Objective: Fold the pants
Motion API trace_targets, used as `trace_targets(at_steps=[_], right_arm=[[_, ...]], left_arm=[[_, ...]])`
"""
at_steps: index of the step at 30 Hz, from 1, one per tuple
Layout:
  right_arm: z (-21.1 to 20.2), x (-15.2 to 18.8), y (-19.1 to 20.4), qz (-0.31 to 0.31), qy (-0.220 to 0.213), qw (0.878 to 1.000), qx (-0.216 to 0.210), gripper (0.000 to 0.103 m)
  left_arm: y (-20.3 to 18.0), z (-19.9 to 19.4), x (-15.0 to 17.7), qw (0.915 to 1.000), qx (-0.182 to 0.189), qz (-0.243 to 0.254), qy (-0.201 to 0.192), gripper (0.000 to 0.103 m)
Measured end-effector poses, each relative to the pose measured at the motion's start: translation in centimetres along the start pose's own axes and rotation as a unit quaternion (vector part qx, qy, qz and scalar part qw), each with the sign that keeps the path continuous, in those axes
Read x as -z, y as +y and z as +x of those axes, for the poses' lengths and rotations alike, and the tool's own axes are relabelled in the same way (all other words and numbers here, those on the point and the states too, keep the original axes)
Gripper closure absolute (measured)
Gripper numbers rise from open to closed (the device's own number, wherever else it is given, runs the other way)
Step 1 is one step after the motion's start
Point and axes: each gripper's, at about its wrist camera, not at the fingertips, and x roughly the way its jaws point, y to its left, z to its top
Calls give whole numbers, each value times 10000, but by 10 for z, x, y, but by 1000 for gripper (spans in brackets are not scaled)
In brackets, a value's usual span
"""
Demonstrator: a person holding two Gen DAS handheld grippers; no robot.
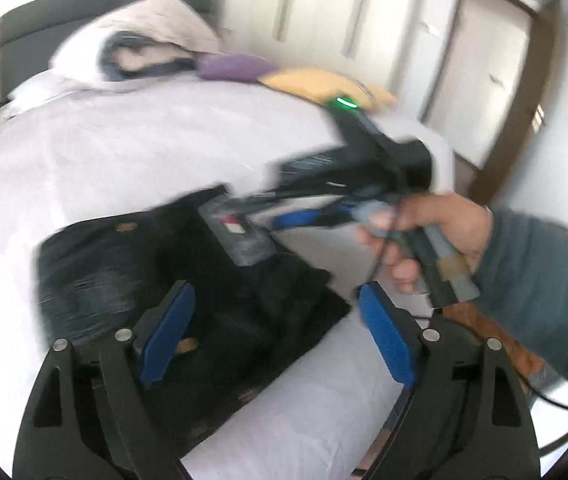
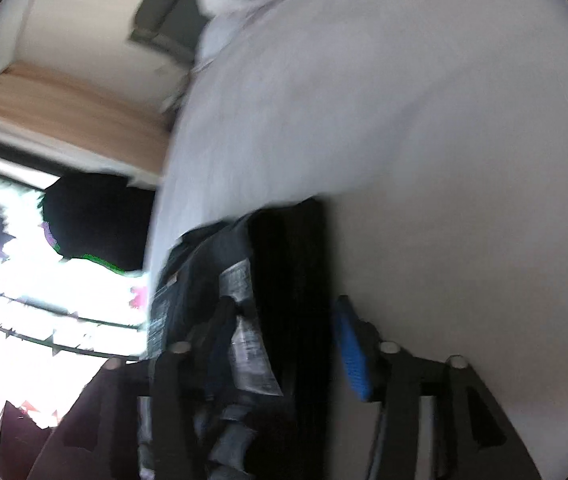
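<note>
Dark folded pants (image 1: 124, 264) lie in a compact bundle on the white bed sheet (image 1: 124, 152). My left gripper (image 1: 278, 332) hovers over their near edge. It is open, its blue pads (image 1: 384, 336) wide apart and pressing on nothing. A hand (image 1: 436, 232) in a teal sleeve holds my right gripper (image 1: 284, 220), which points left at the bundle. In the blurred right wrist view the pants (image 2: 284, 280) lie between the fingers of my right gripper (image 2: 284, 308). It is open too: the blue pad (image 2: 350, 352) stands clear of the cloth.
Pillows and bedding (image 1: 144, 44) are heaped against a dark headboard (image 1: 16, 32) at the far end. Purple cloth (image 1: 236, 66) and yellow cloth (image 1: 312, 82) lie by the far edge. A door (image 1: 484, 72) is at the right, and a bright window (image 2: 44, 300) beside the bed.
</note>
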Motion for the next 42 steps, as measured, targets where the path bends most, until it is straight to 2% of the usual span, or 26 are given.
trace_targets(at_steps=[1,2,4,5,7,8,10,12,13,14,15,17,19,20,21,23,25,26,30,32,35,37,40,42], right_arm=[[-12,1,4,-32,-161,9998,151,45],[-19,2,8,-70,-236,9997,55,45],[-35,8,25,-201,-403,9981,-429,45],[-40,15,39,-330,-440,9949,-840,45],[-37,27,59,-566,-366,9887,-1341,45],[-30,35,69,-727,-229,9865,-1452,45],[-16,46,71,-824,-28,9887,-1250,45],[4,55,53,-539,230,9926,-1060,45],[13,58,45,-447,326,9944,-899,48],[21,62,33,-332,396,9952,-833,56],[21,64,25,-267,342,9947,-931,62],[16,66,13,-90,256,9928,-1171,62],[9,66,15,-106,232,9944,-1021,59],[2,65,17,-161,218,9949,-967,52],[-3,65,21,-204,161,9953,-936,40],[-18,60,29,-306,-139,9960,-822,27],[-28,53,26,-299,-270,9965,-739,26],[-29,49,23,-267,-248,9972,-656,25],[-22,42,6,-120,91,9990,-419,24],[-6,42,4,-143,346,9991,-210,24],[4,41,2,-168,460,9986,-206,22],[9,38,6,-193,480,9985,-177,21],[19,37,17,-440,689,9966,-67,21],[30,34,27,-612,823,9947,7,33]], left_arm=[[18,-8,-2,9997,-67,-231,-31,19],[32,-15,-2,9989,-147,-431,-101,19],[63,-25,-1,9951,-326,-894,-282,19],[76,-26,-2,9932,-367,-1067,-276,19],[94,-25,1,9892,-305,-1401,-305,19],[105,-21,0,9878,-278,-1499,-310,19],[114,-16,2,9878,-346,-1497,-264,20],[116,-3,7,9893,-261,-1427,-133,20],[118,9,11,9895,-319,-1411,65,19],[120,24,18,9884,-371,-1440,301,20],[120,34,26,9874,-412,-1475,407,20],[123,51,40,9859,-504,-1495,551,20],[122,57,42,9874,-562,-1358,582,20],[123,55,39,9877,-548,-1349,576,20],[124,51,36,9871,-521,-1402,574,20],[130,25,28,9856,-498,-1589,286,20],[141,5,26,9848,-585,-1637,-23,19],[150,2,27,9829,-676,-1712,22,19],[184,10,43,9704,-634,-2293,420,19],[194,19,47,9649,-459,-2512,611,19],[198,35,55,9598,-366,-2627,916,19],[198,49,59,9587,-280,-2584,1150,19],[192,52,57,9619,-151,-2457,1187,19],[191,58,52,9609,13,-2493,1208,20]])
